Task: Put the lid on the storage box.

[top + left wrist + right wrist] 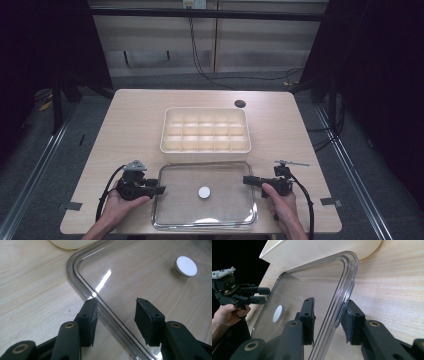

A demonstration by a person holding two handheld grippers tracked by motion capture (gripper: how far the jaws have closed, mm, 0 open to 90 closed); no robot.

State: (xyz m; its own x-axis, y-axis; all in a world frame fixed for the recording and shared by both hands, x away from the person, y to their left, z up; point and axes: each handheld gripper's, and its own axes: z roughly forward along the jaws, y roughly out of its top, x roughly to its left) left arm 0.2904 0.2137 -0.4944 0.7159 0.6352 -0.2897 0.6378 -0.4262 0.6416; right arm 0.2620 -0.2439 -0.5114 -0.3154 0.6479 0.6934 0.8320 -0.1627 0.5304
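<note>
Our left gripper (116, 315) and right gripper (329, 320) are both open, each straddling an opposite short rim of the clear lid (180, 210) without clamping it. The lid lies flat on the tabletop (135, 125) between them, its long axis running left to right, white knob (204, 192) centred. The compartment box (205, 130) sits just beyond its far edge.

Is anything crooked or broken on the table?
Nothing looks broken or spilled. The clear lid lies flat and square in front of the cream divided box, whose compartments look empty. The left gripper and right gripper each straddle a lid edge, jaws open.
</note>
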